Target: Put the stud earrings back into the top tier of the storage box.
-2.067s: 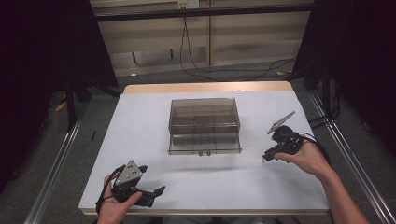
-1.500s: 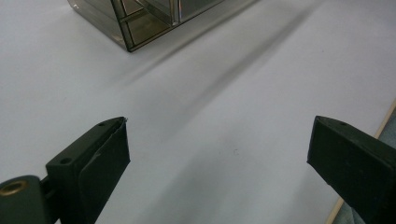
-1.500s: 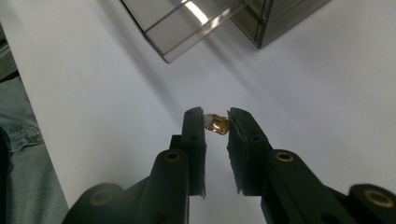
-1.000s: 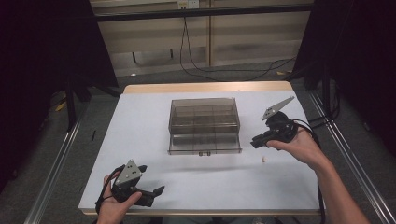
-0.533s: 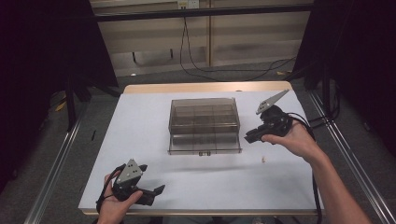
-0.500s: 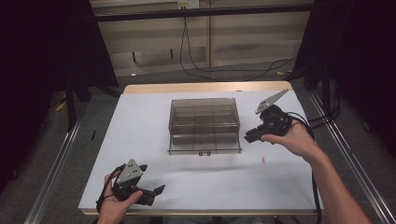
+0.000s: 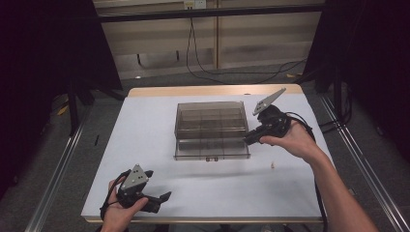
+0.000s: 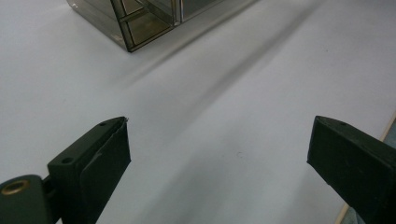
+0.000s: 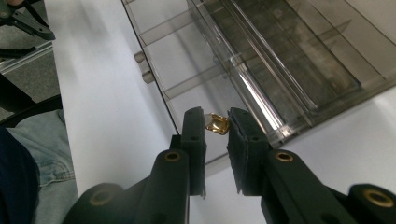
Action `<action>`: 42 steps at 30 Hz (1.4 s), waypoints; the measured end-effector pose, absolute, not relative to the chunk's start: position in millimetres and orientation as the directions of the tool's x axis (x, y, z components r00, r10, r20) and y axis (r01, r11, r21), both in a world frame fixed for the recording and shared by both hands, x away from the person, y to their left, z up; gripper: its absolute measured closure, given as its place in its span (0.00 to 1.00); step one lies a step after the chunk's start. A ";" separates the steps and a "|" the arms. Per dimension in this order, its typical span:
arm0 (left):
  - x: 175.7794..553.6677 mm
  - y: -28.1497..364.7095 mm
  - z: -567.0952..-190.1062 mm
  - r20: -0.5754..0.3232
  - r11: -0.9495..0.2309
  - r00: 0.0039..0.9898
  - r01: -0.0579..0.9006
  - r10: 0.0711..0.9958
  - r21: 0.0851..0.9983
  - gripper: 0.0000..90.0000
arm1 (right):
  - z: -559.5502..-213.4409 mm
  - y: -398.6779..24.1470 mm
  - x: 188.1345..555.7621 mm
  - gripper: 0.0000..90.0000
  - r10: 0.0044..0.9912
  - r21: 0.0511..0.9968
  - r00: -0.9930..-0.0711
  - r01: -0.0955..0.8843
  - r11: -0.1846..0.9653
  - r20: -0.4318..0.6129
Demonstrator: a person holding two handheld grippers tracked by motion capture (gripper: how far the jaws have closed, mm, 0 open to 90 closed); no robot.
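White table (image 7: 145, 145), clear organizer box (image 7: 212, 129); right gripper view reveals right gripper (image 9: 216, 122) pinching gold piece (image 9: 217, 124); left gripper (image 8: 219, 149) open.

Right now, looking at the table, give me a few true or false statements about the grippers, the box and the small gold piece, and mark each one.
1. The right gripper pinches a small gold piece. True.
2. The left gripper is shut on the box. False: its jaws stand wide apart over bare table, with nothing between them.
3. The box is clear plastic with compartments. True.
4. The gold piece lies at the bottom of a compartment. False: it is held between the right gripper's jaws at the box's near right corner.
5. A small item lies on the table to the right of the box. True.
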State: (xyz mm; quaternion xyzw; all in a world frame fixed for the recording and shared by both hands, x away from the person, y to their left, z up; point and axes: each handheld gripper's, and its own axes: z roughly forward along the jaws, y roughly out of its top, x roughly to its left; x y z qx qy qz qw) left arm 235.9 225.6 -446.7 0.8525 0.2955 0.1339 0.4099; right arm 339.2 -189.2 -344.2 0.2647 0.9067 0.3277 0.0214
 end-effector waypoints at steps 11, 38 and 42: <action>236.3 225.3 -447.1 -0.018 -0.486 0.791 0.394 0.612 0.780 0.06 | -342.7 -167.8 348.5 0.86 0.465 0.600 -0.875 0.446 0.665 0.135; 236.6 221.4 -446.9 -0.030 -0.483 0.811 0.378 0.585 0.790 0.06 | -351.8 -111.2 366.7 0.86 0.403 0.503 -0.909 0.397 0.768 0.103; 236.0 221.5 -446.9 -0.027 -0.485 0.809 0.378 0.587 0.789 0.06 | -358.0 -103.4 369.1 0.86 0.397 0.460 -0.913 0.394 0.796 0.095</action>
